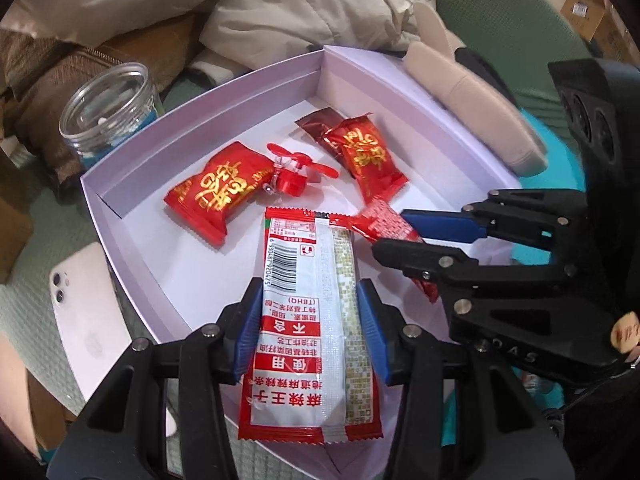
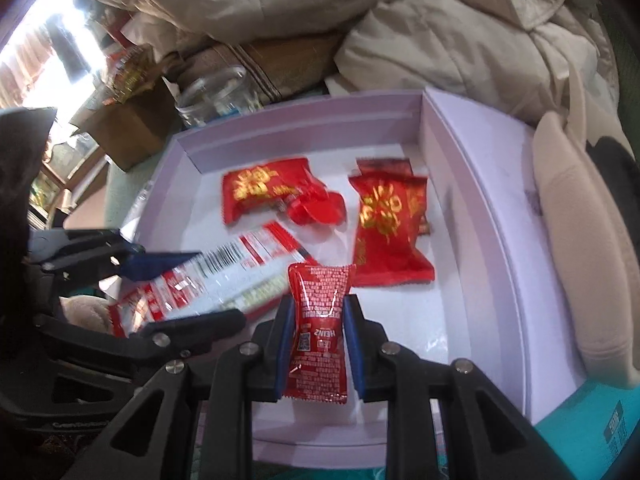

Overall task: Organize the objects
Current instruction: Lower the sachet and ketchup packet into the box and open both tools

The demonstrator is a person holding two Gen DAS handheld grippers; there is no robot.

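My left gripper (image 1: 310, 320) is shut on a long red and white snack packet (image 1: 308, 316), held over the near part of a shallow white box (image 1: 132, 184). My right gripper (image 2: 318, 340) is shut on a small red ketchup sachet (image 2: 318, 336), also over the box (image 2: 472, 184). Each gripper shows in the other's view, the right one (image 1: 396, 228) and the left one (image 2: 192, 284). In the box lie two red candy bags with gold print (image 1: 212, 192) (image 1: 368, 156), a small red toy fan (image 1: 294, 172) and a dark brown sachet (image 1: 318, 124).
A clear glass jar (image 1: 108, 108) stands left of the box. A white phone (image 1: 88, 320) lies near left. A beige case (image 1: 480, 108) rests along the box's right side. Padded cream clothing (image 1: 304, 0) and a brown bag are heaped behind. A cardboard box (image 2: 128, 120) sits far left.
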